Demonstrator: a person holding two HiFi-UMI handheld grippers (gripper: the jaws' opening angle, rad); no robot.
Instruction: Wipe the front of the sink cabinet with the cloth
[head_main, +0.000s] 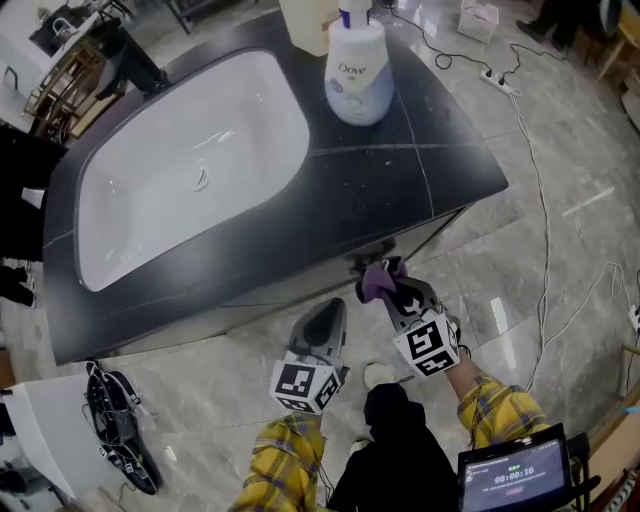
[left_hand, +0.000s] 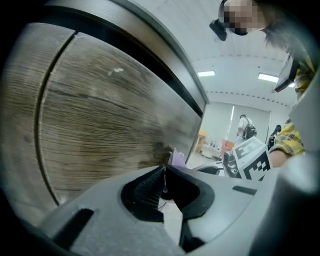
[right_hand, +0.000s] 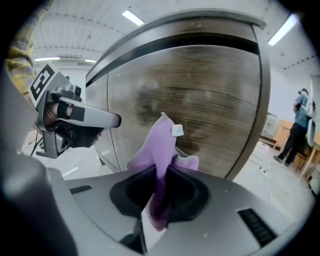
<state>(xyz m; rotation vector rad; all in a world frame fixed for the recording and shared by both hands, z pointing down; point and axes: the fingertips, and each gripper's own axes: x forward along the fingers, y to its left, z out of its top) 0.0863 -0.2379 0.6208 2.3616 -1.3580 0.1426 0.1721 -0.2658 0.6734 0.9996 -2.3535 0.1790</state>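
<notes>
At lower centre of the head view, the left gripper (head_main: 327, 318) hangs just short of the sink cabinet front (left_hand: 100, 120), jaws pressed together on nothing, probably to stay clear of the wiping path. To its right, the right gripper (head_main: 388, 290) pinches the purple cloth (right_hand: 161, 142) just under the dark countertop (head_main: 380, 170) edge, its loose fold aimed at the wood-grain panel. Whether the fold touches the panel is unclear.

— What colour is the cloth (right_hand: 161, 142)?
— Purple, with a tiny white tag.
— And the cabinet front (right_hand: 200, 100)?
— Brown, with thin wood lines going across.
— What about on top?
— The counter (head_main: 400, 170) is black with thin pale lines. The sink (head_main: 190, 170) is white.
— And the sleeves (head_main: 497, 408)?
— Yellow with dark checks.
</notes>
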